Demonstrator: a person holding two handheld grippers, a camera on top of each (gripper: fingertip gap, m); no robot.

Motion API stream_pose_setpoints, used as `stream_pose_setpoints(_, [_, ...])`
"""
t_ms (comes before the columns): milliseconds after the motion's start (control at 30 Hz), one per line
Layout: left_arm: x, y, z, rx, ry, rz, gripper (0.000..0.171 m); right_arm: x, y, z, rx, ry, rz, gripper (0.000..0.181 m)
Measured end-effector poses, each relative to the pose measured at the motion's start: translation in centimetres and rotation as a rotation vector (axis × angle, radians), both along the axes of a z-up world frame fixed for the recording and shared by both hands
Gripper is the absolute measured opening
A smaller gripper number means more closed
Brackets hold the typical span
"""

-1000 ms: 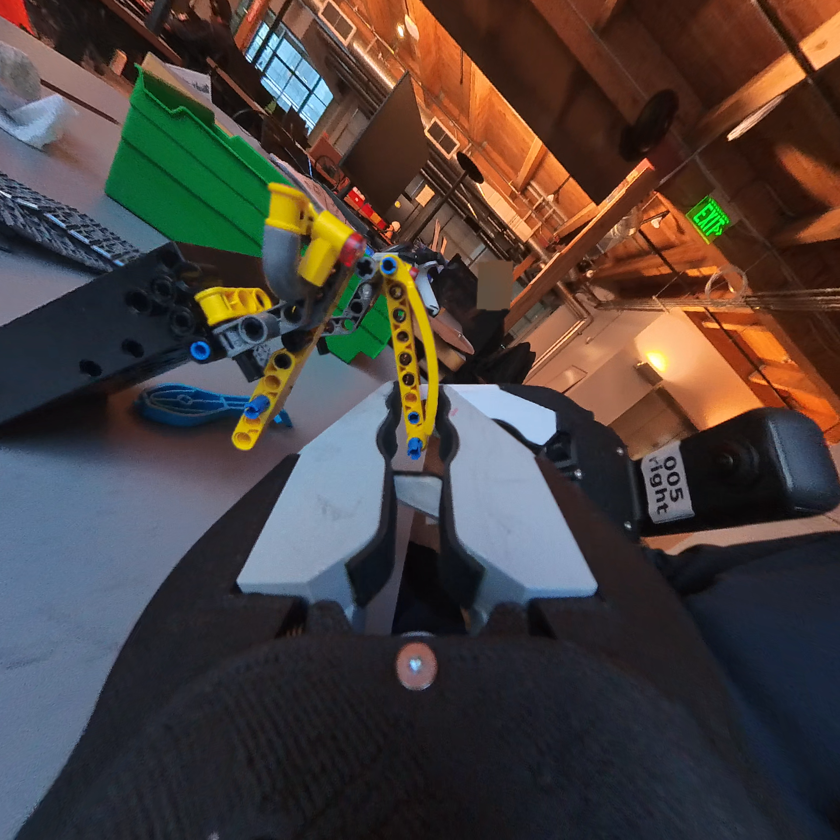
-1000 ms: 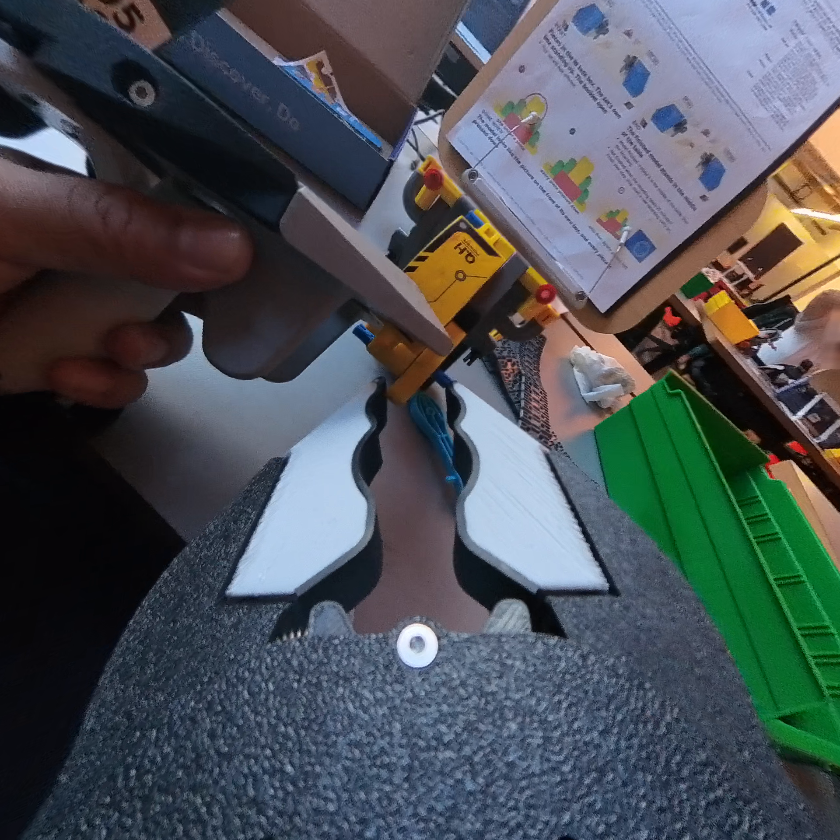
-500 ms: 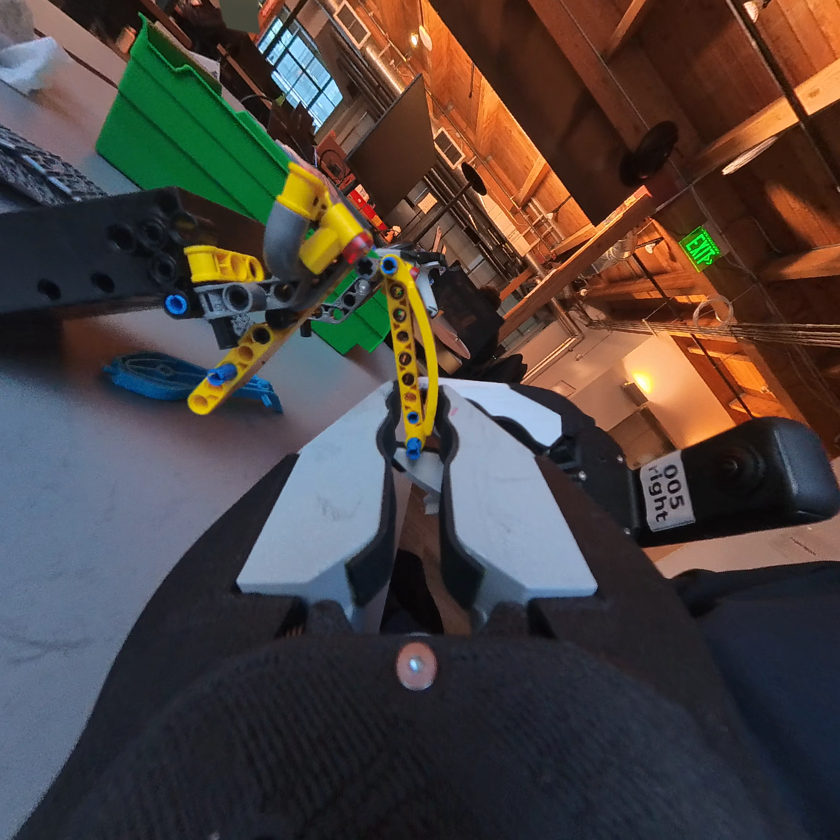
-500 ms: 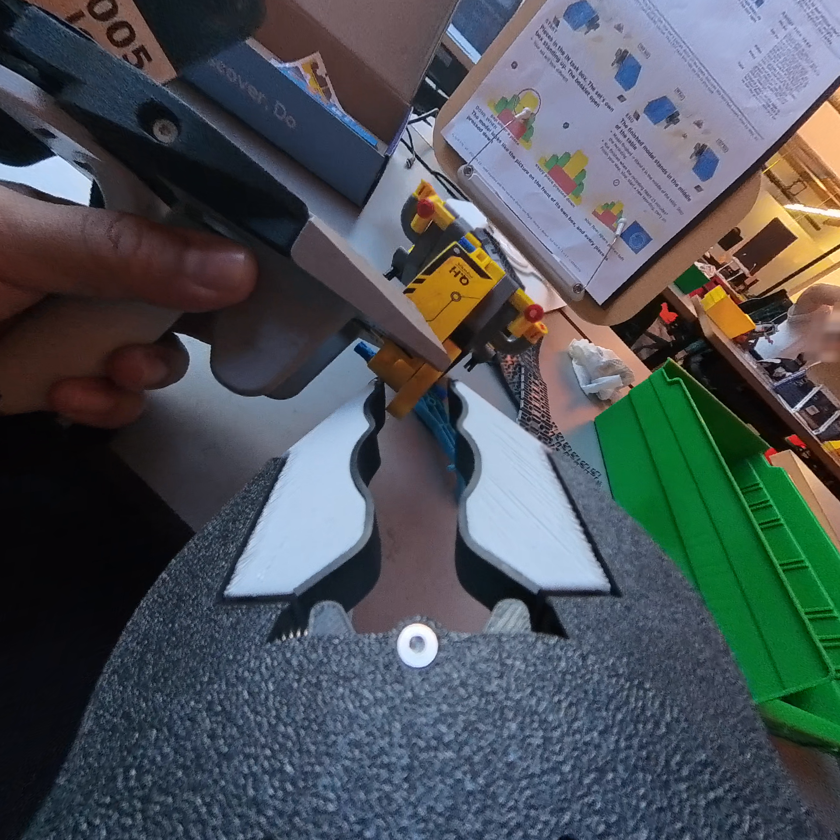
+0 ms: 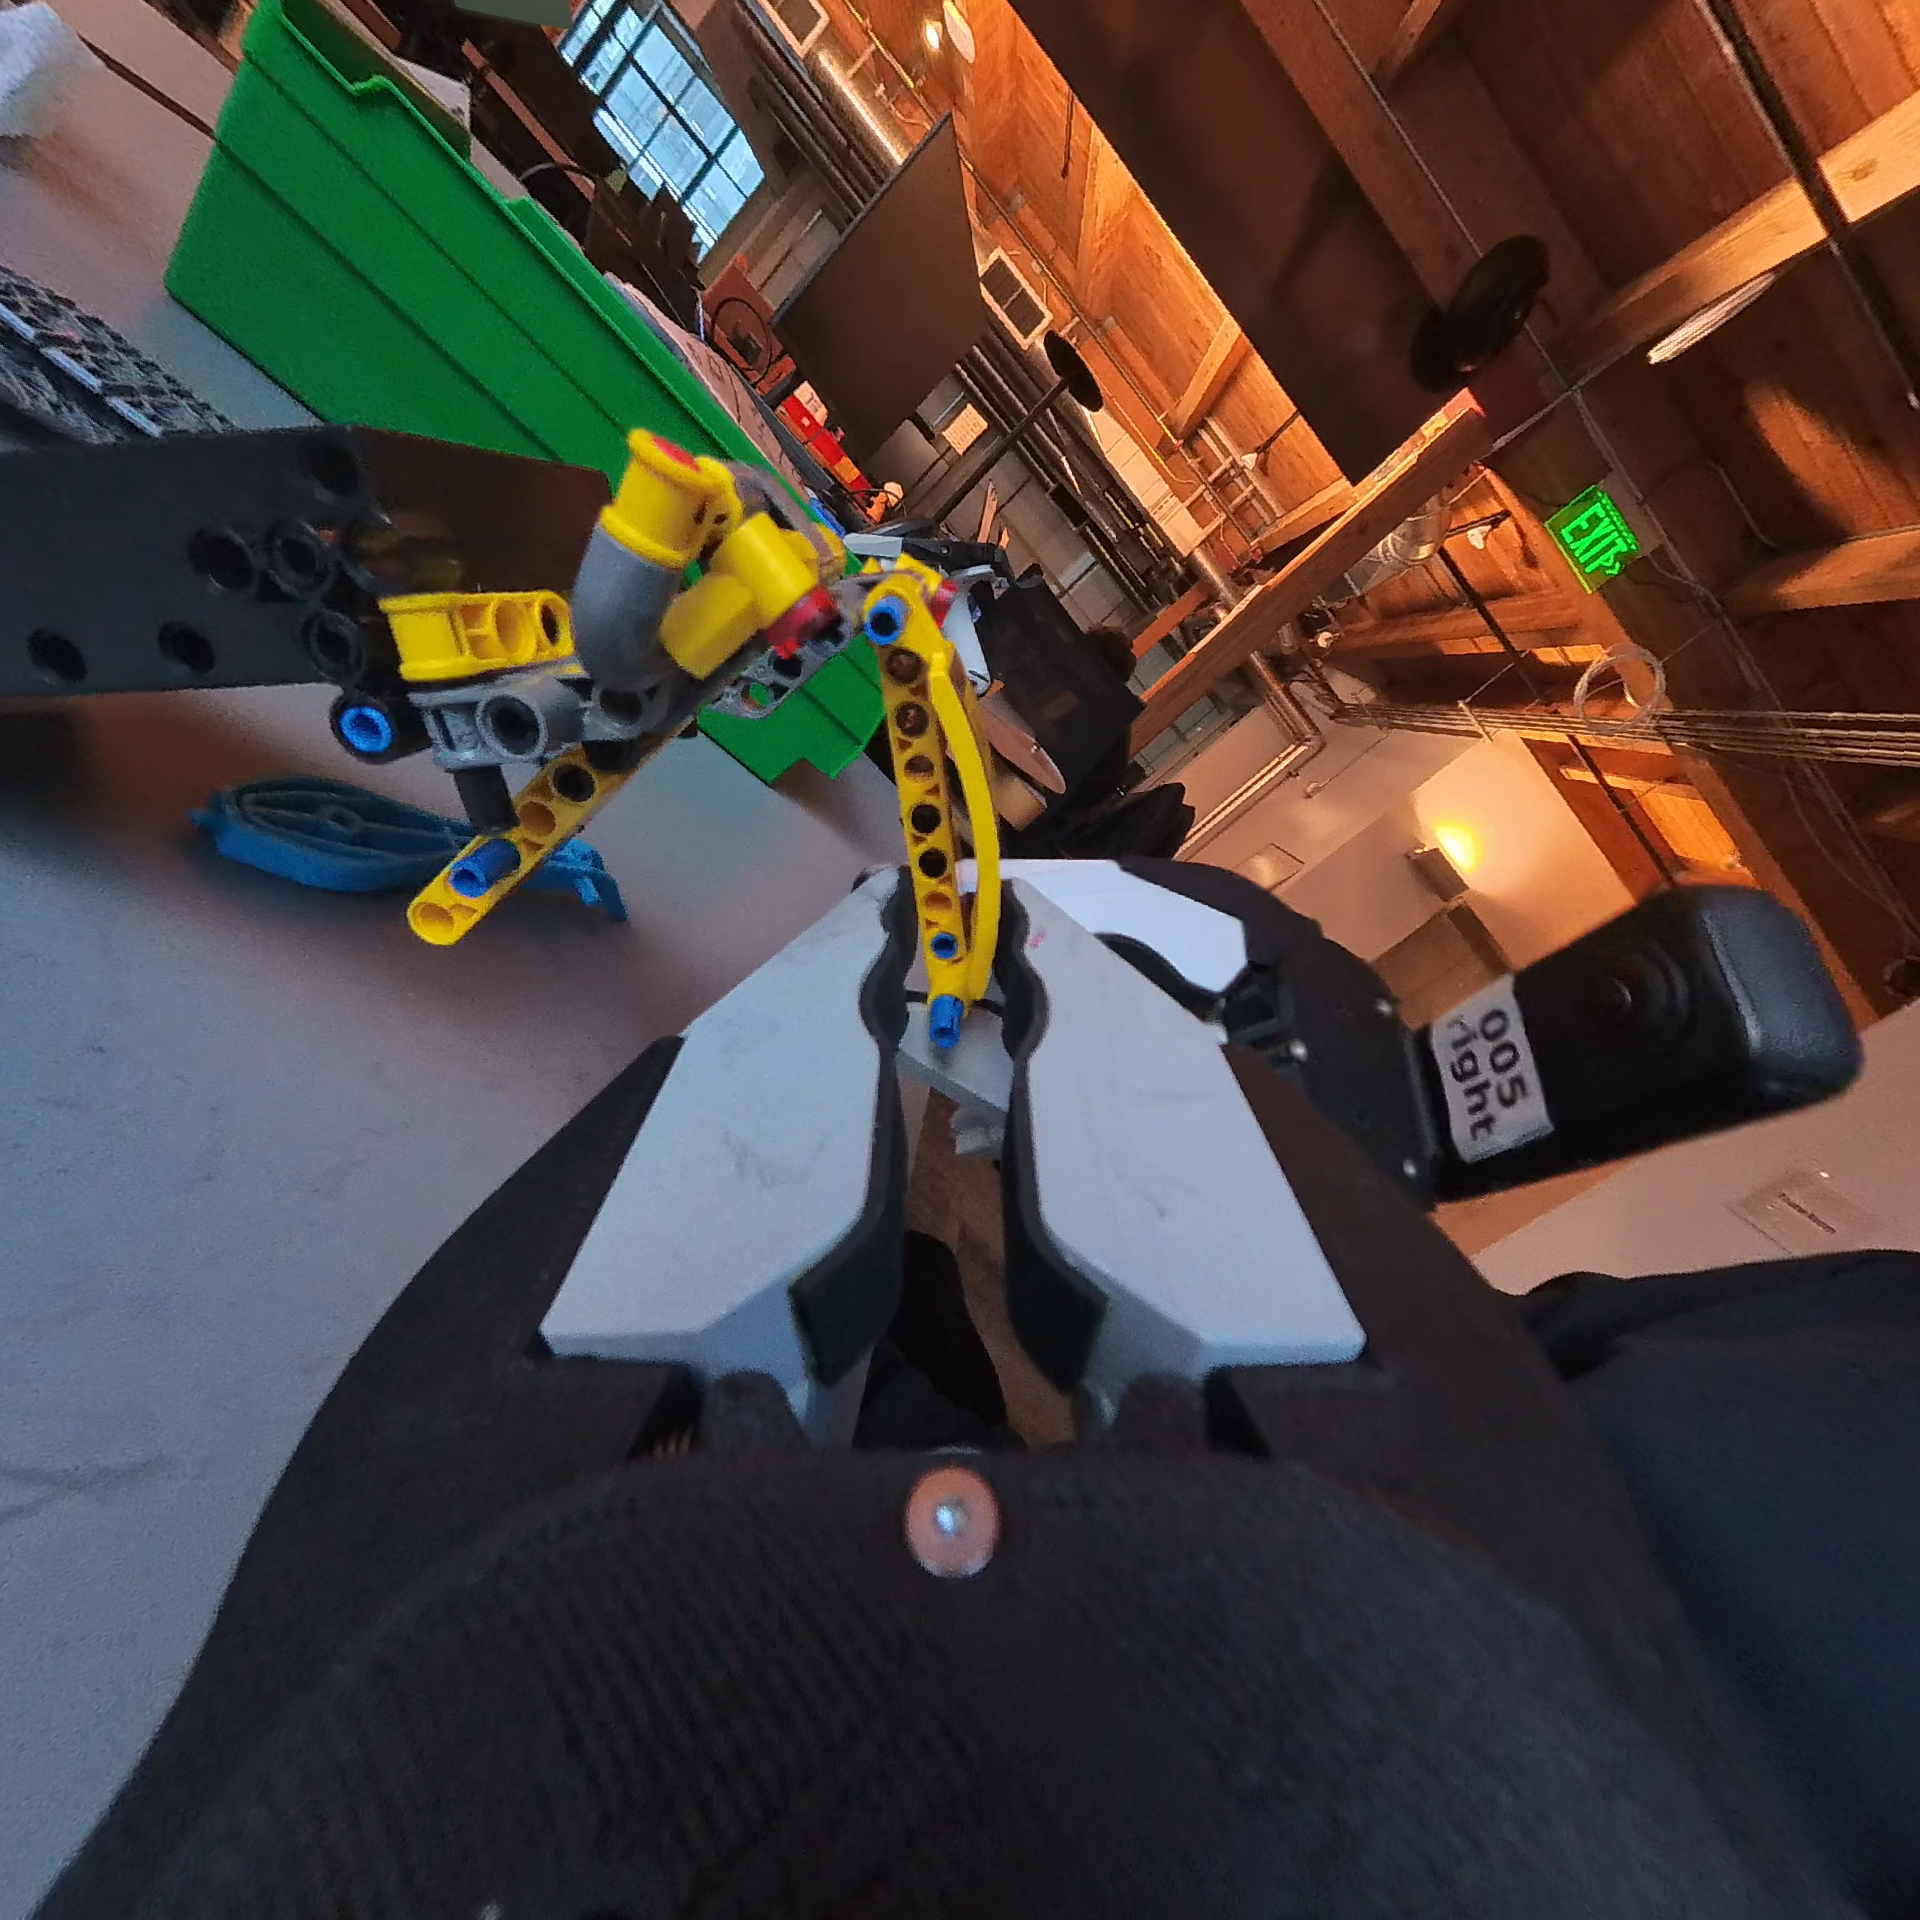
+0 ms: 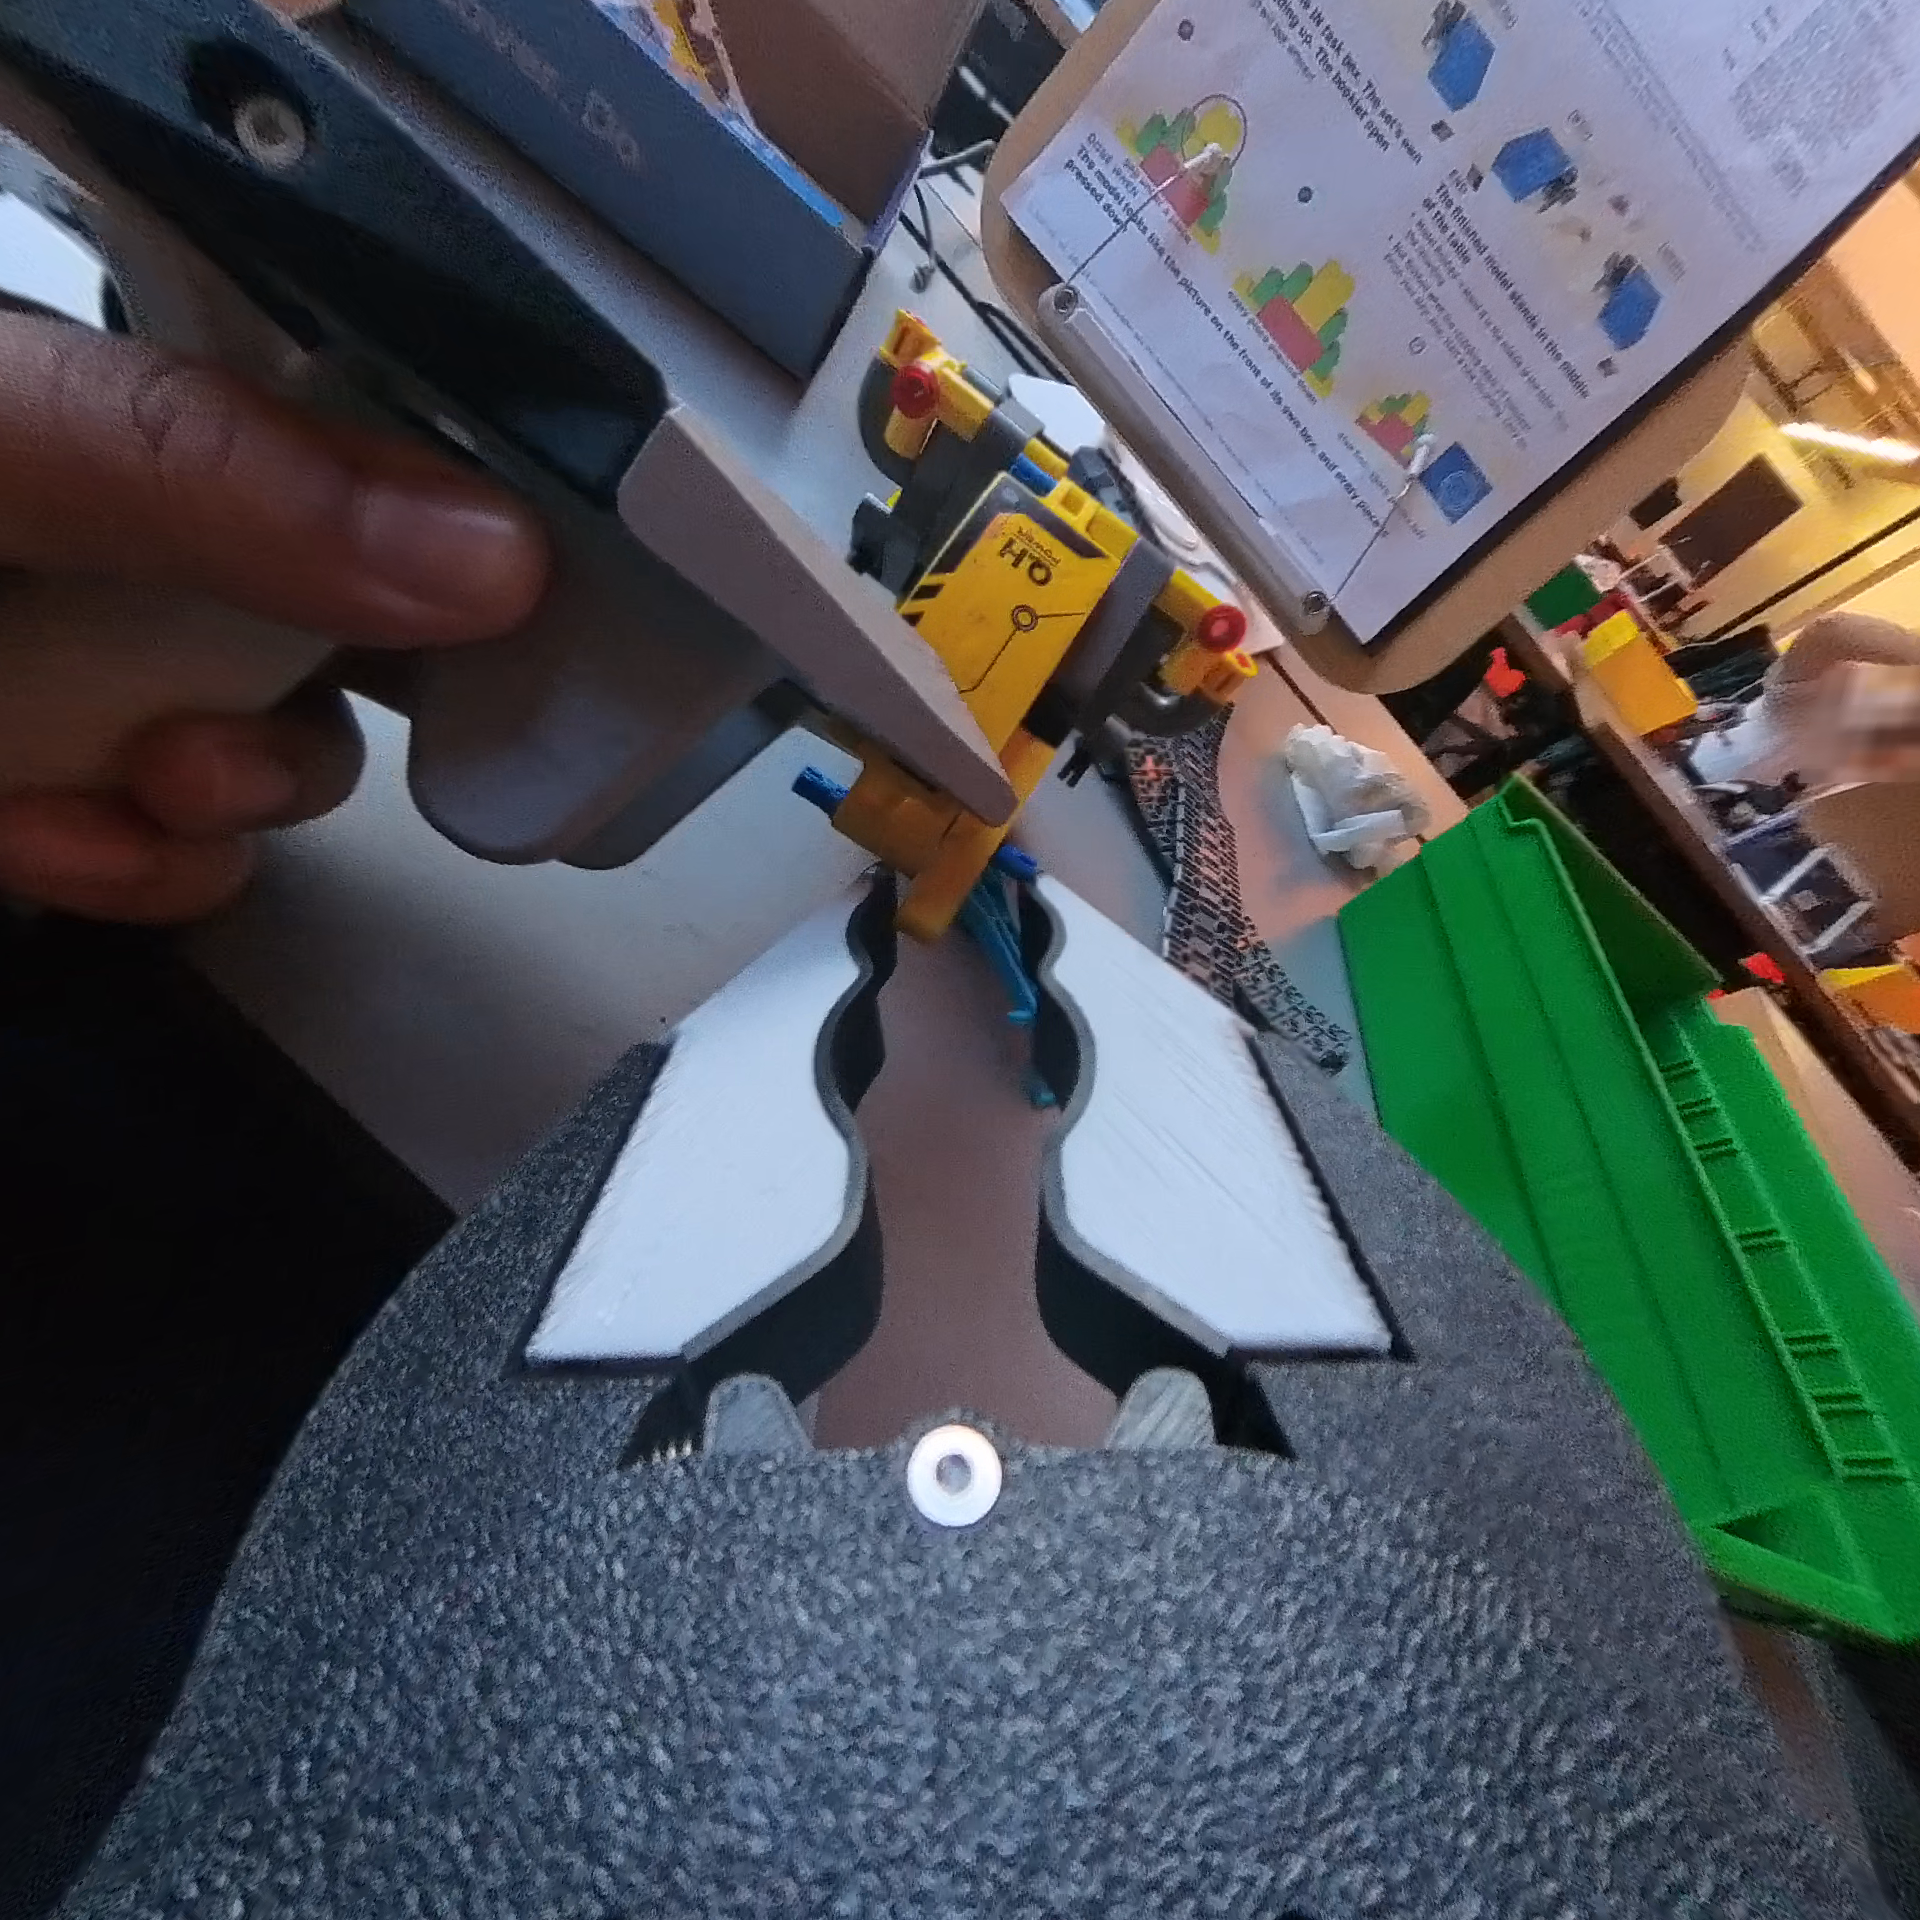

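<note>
A yellow, grey and black brick-built model [image 5: 665, 613] hangs in the air above the table. My left gripper [image 5: 954, 971] is shut on the model's curved yellow beam [image 5: 935, 790]. A black holed block [image 5: 208, 561] joins the model on the left. In the right wrist view a hand [image 6: 208, 582] holds the left gripper, whose grey finger [image 6: 831, 675] covers the lower part of the model [image 6: 1023, 613]. My right gripper [image 6: 961, 904] is open, with the end of a yellow beam [image 6: 930, 883] between its fingertips. Its black body [image 5: 1558, 1049] shows at the right of the left wrist view.
A blue flat piece [image 5: 343, 831] lies on the table under the model, also in the right wrist view [image 6: 1003, 945]. A green bin [image 6: 1621, 1143] stands to the right, with a keyboard [image 6: 1216, 883] and crumpled tissue [image 6: 1340, 790] beyond. An instruction sheet on a board [image 6: 1403, 260] hangs overhead. It is some 10 cm from my right tips to the blue flat piece [image 5: 343, 831].
The model has tilted and risen in the right wrist view and sits closer to the right fingertips. The left gripper stays shut on the beam; the right stays open.
</note>
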State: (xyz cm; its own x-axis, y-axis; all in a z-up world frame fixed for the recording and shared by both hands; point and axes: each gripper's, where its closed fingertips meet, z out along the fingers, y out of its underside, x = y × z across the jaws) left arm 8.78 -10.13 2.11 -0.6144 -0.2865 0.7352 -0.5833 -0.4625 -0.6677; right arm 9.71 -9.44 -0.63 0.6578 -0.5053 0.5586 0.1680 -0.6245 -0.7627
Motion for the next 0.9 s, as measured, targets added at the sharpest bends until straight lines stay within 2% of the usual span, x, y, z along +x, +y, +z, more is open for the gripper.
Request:
stream_pose_setpoints(100, [0.0,-0.2,-0.3,0.021,0.010,-0.011,0.012,0.1,-0.2,-0.3,-0.011,-0.002,-0.006,0.021])
stream_pose_setpoints(233, [-0.1,-0.3,-0.5,0.043,0.016,-0.019,0.011,0.2,-0.3,-0.2,-0.096,-0.100,-0.013,0.020])
stream_pose_setpoints(400, [-0.3,-0.2,-0.6,0.055,0.023,-0.044,0.011,0.0,-0.1,-0.1,-0.145,-0.163,0.052,0.018])
stream_pose_setpoints(500, [-0.4,-0.1,-0.9,0.077,0.034,-0.053,0.011,0.0,-0.3,-0.1,-0.115,-0.133,0.102,0.005])
stream_pose_setpoints(567, [-0.7,-0.2,-1.0,0.082,0.036,-0.077,0.011,0.1,-0.5,-0.2,-0.085,-0.099,0.129,0.005])
stream_pose_setpoints(667, [-0.7,-0.4,-1.4,0.122,0.037,-0.080,0.012,0.7,-0.7,-0.9,-0.051,-0.030,0.094,0.005])
stream_pose_setpoints(733, [-0.3,-0.5,-1.8,0.149,0.056,-0.075,0.011,1.2,-1.1,-1.0,-0.059,-0.025,0.057,0.018])
stream_pose_setpoints(800, [-0.4,-0.8,-2.0,0.156,0.065,-0.094,0.011,1.4,-1.4,-0.6,-0.091,-0.067,0.055,0.028])
stream_pose_setpoints(900, [-0.5,-0.9,-2.0,0.141,0.079,-0.114,0.012,1.1,-1.4,-0.7,-0.187,-0.173,0.105,0.025])
